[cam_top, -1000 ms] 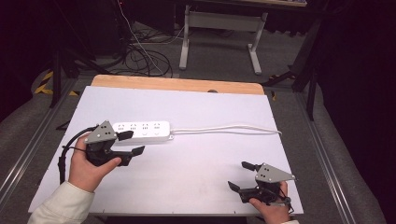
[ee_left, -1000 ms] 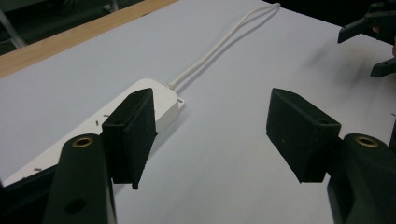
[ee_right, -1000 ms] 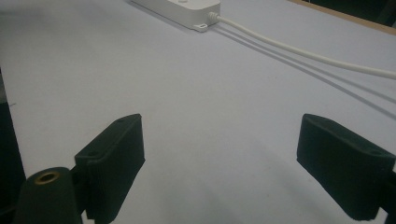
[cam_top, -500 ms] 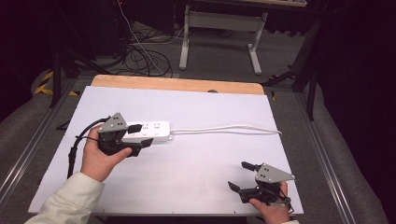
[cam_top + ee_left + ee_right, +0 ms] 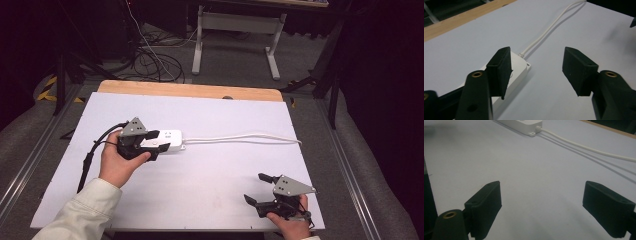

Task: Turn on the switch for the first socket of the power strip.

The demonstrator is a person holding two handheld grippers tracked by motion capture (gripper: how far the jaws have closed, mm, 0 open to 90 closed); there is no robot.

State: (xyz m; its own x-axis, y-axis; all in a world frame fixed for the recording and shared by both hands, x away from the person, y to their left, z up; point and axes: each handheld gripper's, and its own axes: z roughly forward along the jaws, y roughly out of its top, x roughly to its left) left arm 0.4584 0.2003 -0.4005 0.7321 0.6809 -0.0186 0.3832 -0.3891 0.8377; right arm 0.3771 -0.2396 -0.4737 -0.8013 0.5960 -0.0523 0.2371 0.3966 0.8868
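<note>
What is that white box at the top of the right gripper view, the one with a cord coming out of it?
Observer: A white power strip. The high view shows it lying flat on the left half of the table.
Operator: Is anything holding it?
Observer: Not yet. The left gripper straddles its left end. Its jaws have just been closing, with the strip partly between them, but the left gripper view shows a wide gap on one side.
Operator: And where does the cord go?
Observer: In the high view the white cord runs right across the table to its right edge.
</note>
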